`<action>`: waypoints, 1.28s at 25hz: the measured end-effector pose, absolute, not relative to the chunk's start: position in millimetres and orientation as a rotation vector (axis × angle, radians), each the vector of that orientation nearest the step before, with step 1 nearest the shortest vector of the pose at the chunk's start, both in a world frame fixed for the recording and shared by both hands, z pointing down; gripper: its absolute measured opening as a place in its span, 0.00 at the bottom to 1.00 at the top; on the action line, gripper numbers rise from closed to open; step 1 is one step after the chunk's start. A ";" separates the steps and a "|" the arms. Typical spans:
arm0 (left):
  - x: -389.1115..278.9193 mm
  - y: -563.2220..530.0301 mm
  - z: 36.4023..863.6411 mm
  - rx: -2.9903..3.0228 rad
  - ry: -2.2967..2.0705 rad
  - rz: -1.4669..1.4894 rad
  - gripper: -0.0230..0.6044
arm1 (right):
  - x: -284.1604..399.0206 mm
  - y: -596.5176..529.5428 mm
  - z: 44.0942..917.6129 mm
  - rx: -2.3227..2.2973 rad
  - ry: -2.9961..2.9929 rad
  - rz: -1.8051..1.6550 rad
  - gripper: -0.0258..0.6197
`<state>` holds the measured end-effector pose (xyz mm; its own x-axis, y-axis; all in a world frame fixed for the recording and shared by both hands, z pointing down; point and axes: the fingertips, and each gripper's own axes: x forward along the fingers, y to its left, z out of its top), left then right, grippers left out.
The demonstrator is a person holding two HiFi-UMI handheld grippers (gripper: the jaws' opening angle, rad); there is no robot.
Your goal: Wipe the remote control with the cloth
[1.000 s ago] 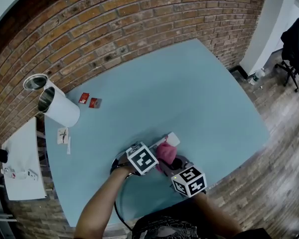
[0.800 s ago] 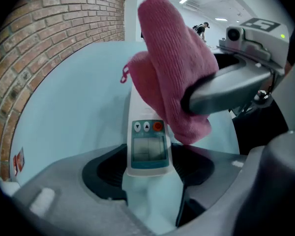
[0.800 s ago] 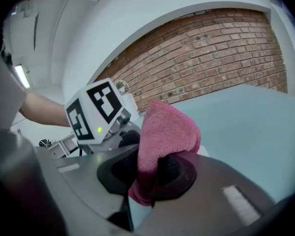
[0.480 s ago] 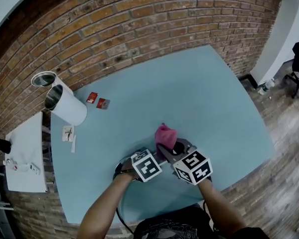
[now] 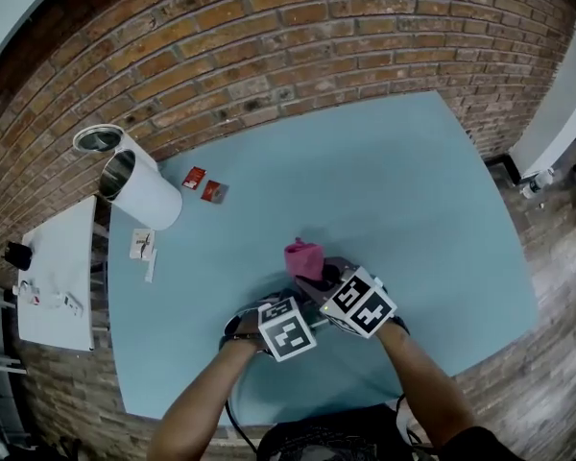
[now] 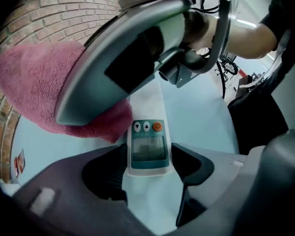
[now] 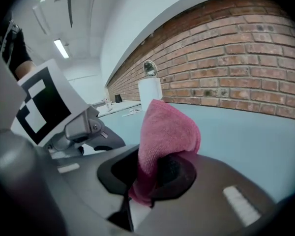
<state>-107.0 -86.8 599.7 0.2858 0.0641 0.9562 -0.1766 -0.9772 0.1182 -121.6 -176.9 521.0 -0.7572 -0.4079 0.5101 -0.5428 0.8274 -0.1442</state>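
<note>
A white remote control with a small screen, two arrow keys and an orange button is clamped by its sides in my left gripper, which points steeply down at the blue table. My right gripper is shut on a folded pink cloth. In the left gripper view the cloth rests on the table just left of the remote's far end and touches its edge, with the right gripper's body over it. In the head view the cloth pokes out beyond both marker cubes, and the remote is hidden.
A white cylinder and a metal cup stand at the table's far left by the brick wall. Two red packets and a small card lie near them. A white shelf stands left of the table.
My right gripper has rolled and carried the pink cloth away from me, toward the far end of the remote, ending close beside the left gripper. The left gripper has kept still.
</note>
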 end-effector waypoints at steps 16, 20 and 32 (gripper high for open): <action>-108.7 -88.1 600.3 2.299 -0.103 1.811 0.49 | -114.2 -177.7 538.5 0.525 -2.530 0.378 0.14; -108.8 -88.0 601.1 2.291 -0.108 1.817 0.50 | -100.9 -182.0 539.5 0.568 -2.531 0.408 0.14; -110.6 -88.1 602.0 2.265 -0.121 1.840 0.49 | -63.3 -188.6 543.3 0.662 -2.514 0.423 0.14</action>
